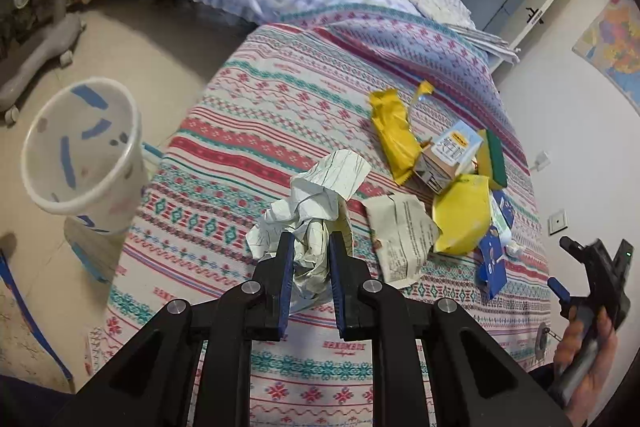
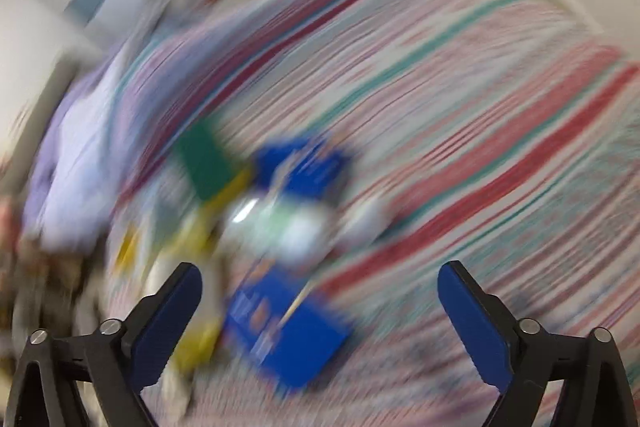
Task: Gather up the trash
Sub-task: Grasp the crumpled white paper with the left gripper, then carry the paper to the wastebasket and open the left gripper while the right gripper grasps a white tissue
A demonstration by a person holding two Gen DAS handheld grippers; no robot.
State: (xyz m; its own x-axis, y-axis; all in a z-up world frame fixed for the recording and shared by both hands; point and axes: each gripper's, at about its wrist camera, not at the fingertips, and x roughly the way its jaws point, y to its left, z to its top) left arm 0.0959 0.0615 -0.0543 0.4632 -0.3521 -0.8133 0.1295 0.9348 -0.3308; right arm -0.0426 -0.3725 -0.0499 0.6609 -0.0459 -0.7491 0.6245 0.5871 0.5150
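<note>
Left gripper (image 1: 310,239) clamps the crumpled paper (image 1: 316,203) between its pads, above the striped bedspread (image 1: 260,99). Right gripper (image 2: 318,291) is spread wide, empty, over the blurred blue box (image 2: 288,339).

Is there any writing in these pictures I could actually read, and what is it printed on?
Bedspread: a small red word woven in, upside down, not legible.
Carton: printed label, too small to read.
Creased paper: lines of print, too small.
Crumpled paper in the left gripper: only ruled lines.
Blue box: markings unreadable.
Right wrist view: wholly motion-blurred.
</note>
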